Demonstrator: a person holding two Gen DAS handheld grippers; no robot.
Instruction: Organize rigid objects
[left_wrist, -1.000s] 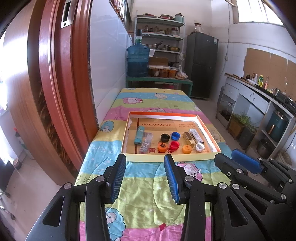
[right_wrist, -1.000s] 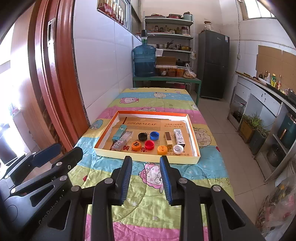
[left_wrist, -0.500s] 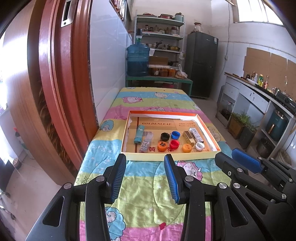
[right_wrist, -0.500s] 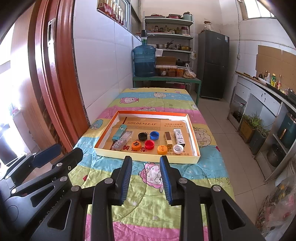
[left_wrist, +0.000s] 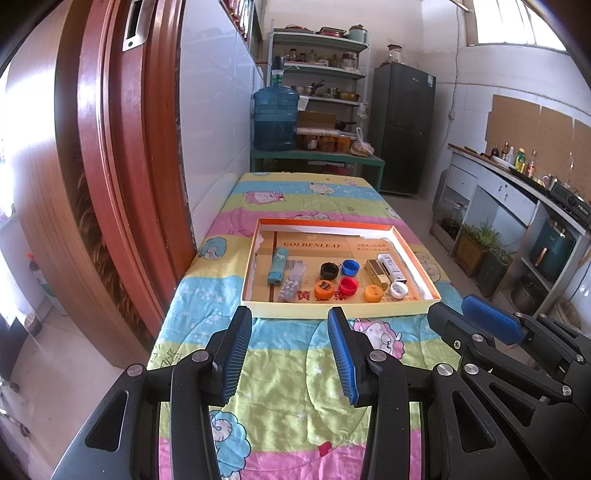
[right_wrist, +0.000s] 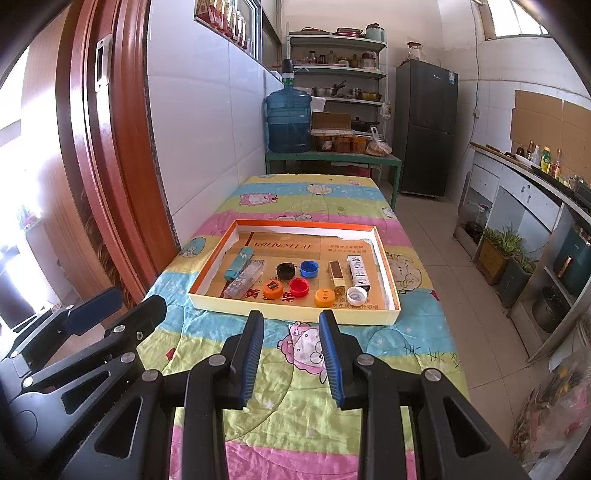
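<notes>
Left wrist view: left gripper (left_wrist: 286, 354) low centre of frame, jaws spread wide, nothing between them; right gripper (left_wrist: 476, 321) at lower right edge, seen side-on. Right wrist view: right gripper (right_wrist: 291, 350) also parted wide and empty, low centre. Both hang above the striped cartoon quilt (right_wrist: 295, 398), well short of the tray.

Shallow cardboard tray (left_wrist: 343, 308) sits mid-frame on the quilt. Inside, left to right: teal lighter-like stick (left_wrist: 277, 265), clear patterned stick (left_wrist: 292, 282), black cap (left_wrist: 329, 270), blue cap (left_wrist: 350, 267), orange cap with dark label (left_wrist: 324, 289), red cap (left_wrist: 348, 285), plain orange cap (left_wrist: 373, 293), white cap (left_wrist: 398, 289), gold box (left_wrist: 376, 271), white printed box (left_wrist: 390, 266).

Handling, judged: all small, light, hard plastic or card, no give. Caps look smooth, low and round, likely to squirt out of a pinch; take across the full diameter, pads low on the rim. Sticks and boxes: clamp across the short width at mid-length. Boxes lie touching, so separating them is needed first. Tray wall is low, little hindrance.
</notes>
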